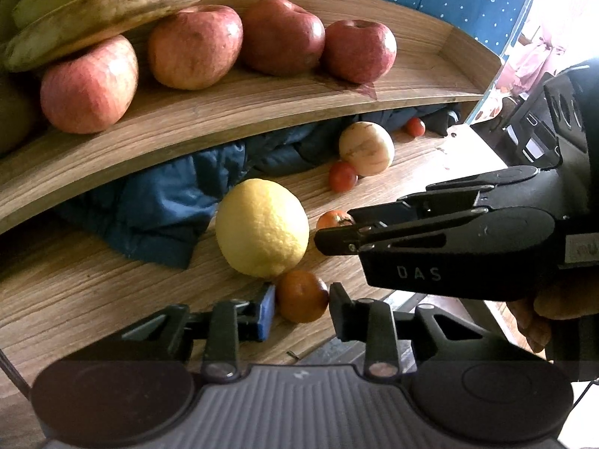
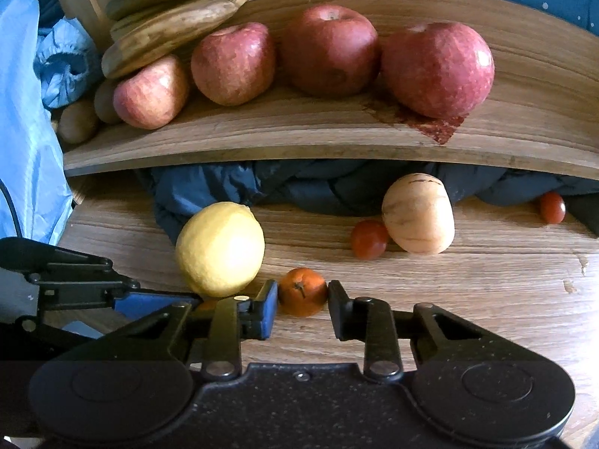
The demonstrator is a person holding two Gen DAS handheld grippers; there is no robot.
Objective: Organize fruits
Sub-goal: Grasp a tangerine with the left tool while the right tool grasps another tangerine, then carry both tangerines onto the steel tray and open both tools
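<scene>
On the wooden table lie a yellow lemon [image 1: 262, 228] [image 2: 220, 249], a pale striped melon-like fruit [image 1: 367, 147] [image 2: 418, 219], small red tomatoes [image 1: 342, 176] [image 2: 368, 239] and two small oranges. My left gripper [image 1: 302, 305] is shut on one small orange [image 1: 301, 295] right below the lemon. My right gripper [image 2: 302, 299] is shut on the other small orange [image 2: 302, 292]; in the left wrist view it [image 1: 337, 234] comes in from the right, with that orange [image 1: 333, 219] at its tips. The left gripper shows at the left of the right wrist view [image 2: 157, 301].
A raised wooden shelf [image 1: 232, 112] [image 2: 299, 138] holds several red apples [image 1: 194, 46] [image 2: 438, 71], bananas [image 1: 105, 3] [image 2: 176, 11] and kiwis [image 2: 76, 121]. A dark blue jacket [image 1: 161, 205] [image 2: 299, 183] lies under it. Another tomato [image 2: 552, 207] sits far right. A light blue bag [image 2: 30, 131] stands left.
</scene>
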